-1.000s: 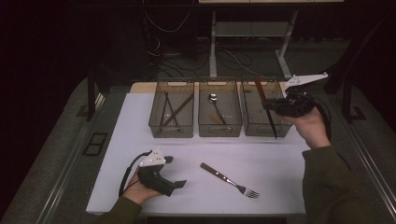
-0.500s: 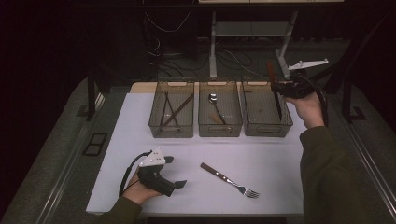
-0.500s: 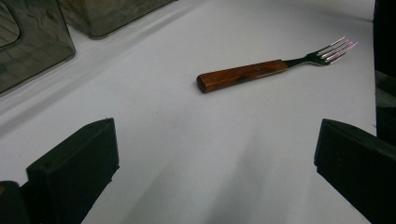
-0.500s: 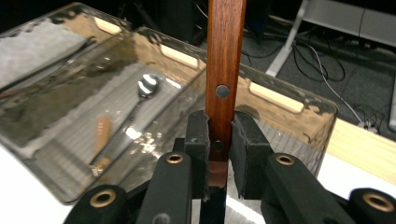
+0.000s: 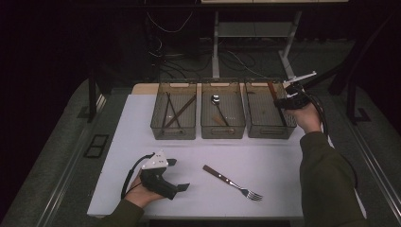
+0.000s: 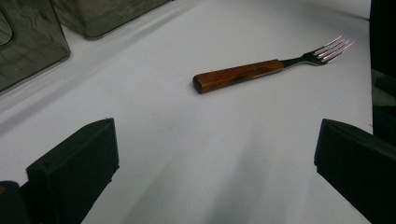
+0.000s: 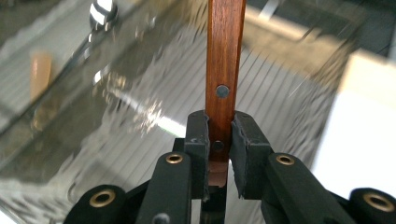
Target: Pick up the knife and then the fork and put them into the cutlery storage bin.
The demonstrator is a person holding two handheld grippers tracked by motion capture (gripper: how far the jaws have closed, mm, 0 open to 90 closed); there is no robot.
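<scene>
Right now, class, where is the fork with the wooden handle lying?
In the high view the fork lies flat on the white table, near the front edge, right of the left tongs and in front of the middle bin.

Wood, metal and smoky clear plastic on a matt white tabletop

The handle [image 7: 225, 60] pinched in the right claw [image 7: 219, 140] is smooth reddish-brown wood with a soft sheen, set with round grey metal rivets; the claw's fingers [image 7: 247, 149] are matt black plastic with brass-coloured pins. The fork [image 6: 268, 70] on the tabletop [image 6: 196, 154] pairs a like wooden handle with shiny metal tines. The tabletop looks smooth, white and matt. The three bins [image 5: 222, 127] are glossy, see-through smoky plastic with ribbed floors. The left claw [image 5: 172, 175] is matt black plastic under a pale grey plate.
</scene>
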